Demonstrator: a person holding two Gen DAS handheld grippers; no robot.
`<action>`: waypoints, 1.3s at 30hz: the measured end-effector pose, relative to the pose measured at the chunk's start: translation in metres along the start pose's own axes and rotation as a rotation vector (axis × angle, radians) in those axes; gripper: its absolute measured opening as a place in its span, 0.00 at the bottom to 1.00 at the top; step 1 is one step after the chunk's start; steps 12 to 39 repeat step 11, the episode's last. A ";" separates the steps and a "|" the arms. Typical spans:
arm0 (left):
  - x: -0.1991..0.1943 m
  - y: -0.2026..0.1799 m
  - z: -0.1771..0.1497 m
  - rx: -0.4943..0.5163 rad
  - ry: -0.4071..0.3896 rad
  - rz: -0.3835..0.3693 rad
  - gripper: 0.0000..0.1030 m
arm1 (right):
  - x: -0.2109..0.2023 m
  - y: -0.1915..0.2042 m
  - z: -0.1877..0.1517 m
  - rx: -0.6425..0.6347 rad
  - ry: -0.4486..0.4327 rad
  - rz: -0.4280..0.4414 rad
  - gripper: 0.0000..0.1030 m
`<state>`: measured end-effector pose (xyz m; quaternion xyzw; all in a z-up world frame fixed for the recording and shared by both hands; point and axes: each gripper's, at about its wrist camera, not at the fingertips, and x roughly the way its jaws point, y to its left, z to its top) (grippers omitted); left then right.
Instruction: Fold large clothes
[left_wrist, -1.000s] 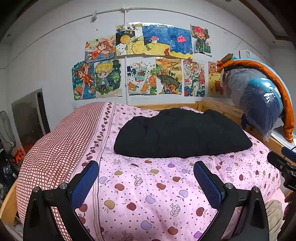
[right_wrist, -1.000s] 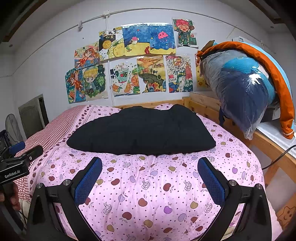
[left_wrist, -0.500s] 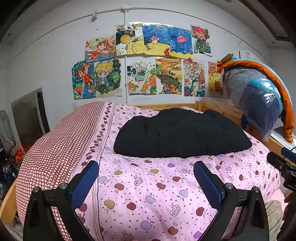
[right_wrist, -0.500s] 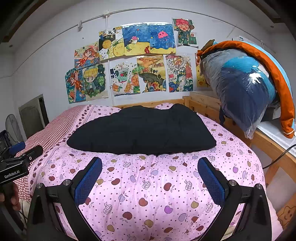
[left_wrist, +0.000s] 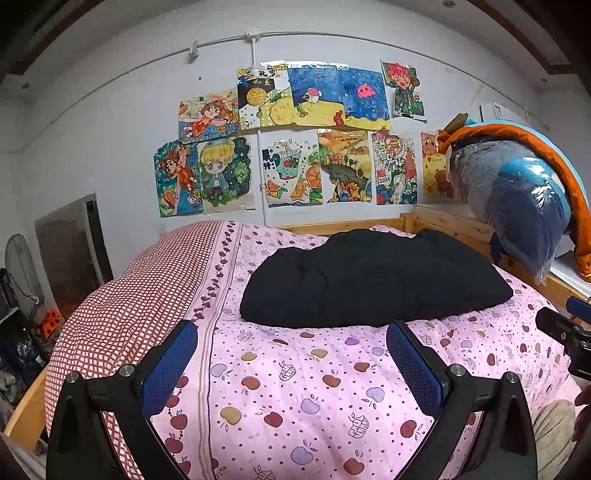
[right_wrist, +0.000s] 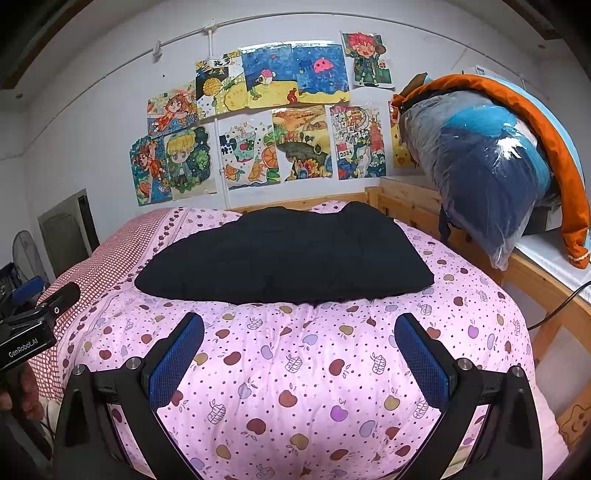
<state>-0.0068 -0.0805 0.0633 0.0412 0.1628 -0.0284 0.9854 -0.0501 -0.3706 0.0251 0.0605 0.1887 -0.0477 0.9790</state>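
A black padded garment (left_wrist: 373, 278) lies folded into a thick flat bundle on the pink apple-print quilt (left_wrist: 306, 387) in the middle of the bed. It also shows in the right wrist view (right_wrist: 284, 254). My left gripper (left_wrist: 291, 343) is open and empty, held above the quilt short of the garment's near edge. My right gripper (right_wrist: 299, 336) is open and empty, also short of the near edge. Each gripper shows at the edge of the other's view.
A red checked cover (left_wrist: 140, 295) lies along the bed's left side. A wooden bed rail (right_wrist: 413, 206) runs at the right, with plastic-wrapped bedding (right_wrist: 487, 173) and an orange cloth (right_wrist: 554, 136) stacked beyond it. Drawings cover the back wall. A fan stands at the far left.
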 end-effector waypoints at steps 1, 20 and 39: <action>0.001 0.001 0.000 -0.001 0.001 -0.001 1.00 | 0.000 0.000 0.000 -0.001 0.000 -0.001 0.98; 0.002 0.000 -0.005 -0.021 0.014 -0.003 1.00 | 0.002 0.000 -0.003 0.002 0.010 0.003 0.98; 0.002 0.000 -0.005 -0.021 0.014 -0.003 1.00 | 0.002 0.000 -0.003 0.002 0.010 0.003 0.98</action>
